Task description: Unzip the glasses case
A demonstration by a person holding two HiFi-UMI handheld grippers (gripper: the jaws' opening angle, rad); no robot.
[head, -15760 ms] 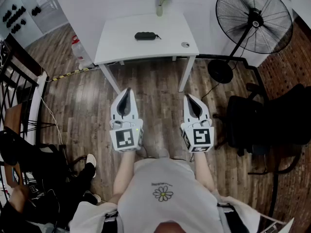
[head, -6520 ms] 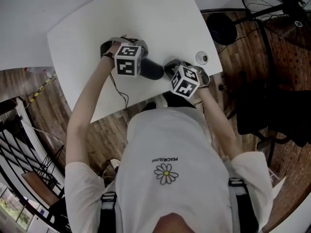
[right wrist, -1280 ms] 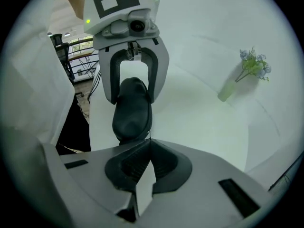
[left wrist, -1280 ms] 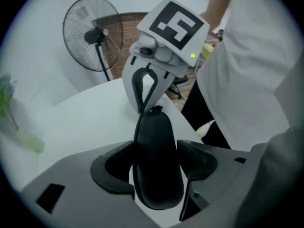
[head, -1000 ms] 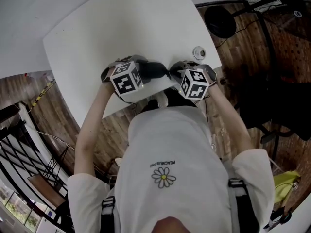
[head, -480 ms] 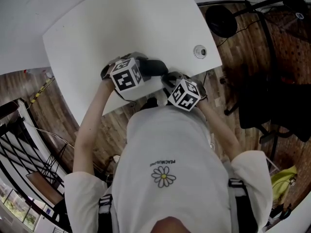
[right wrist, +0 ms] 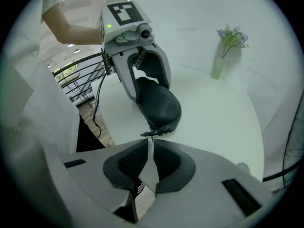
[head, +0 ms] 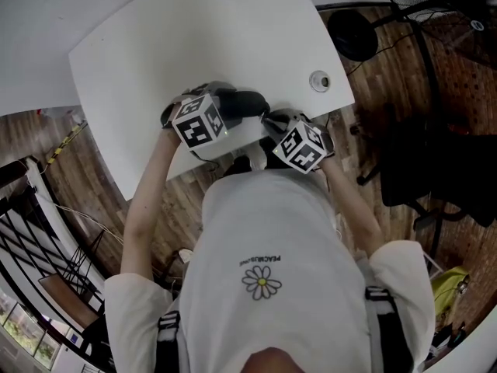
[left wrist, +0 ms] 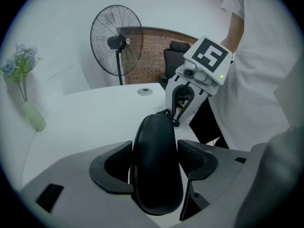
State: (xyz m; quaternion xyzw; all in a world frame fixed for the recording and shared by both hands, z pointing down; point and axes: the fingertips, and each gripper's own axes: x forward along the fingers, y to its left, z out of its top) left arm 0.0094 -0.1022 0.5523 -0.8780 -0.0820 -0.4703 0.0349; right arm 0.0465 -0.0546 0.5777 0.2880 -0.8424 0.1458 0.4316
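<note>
The right gripper (right wrist: pixel 149 144) has rolled and edged slightly away from the left gripper (left wrist: pixel 156 148) in the past half second, its jaws pinched together on the zipper pull (right wrist: pixel 153 132) at the end of the black glasses case (right wrist: pixel 159 106). The left gripper, jaws wide, clamps the case's middle. The case sits at the near edge of the white table (head: pixel 194 37).

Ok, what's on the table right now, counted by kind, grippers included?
Glasses case: 1
Vase of flowers: 1
Round cable cap: 1
Grippers: 2, left gripper clamped on the case, right gripper shut on its zip pull
Total: 5
</note>
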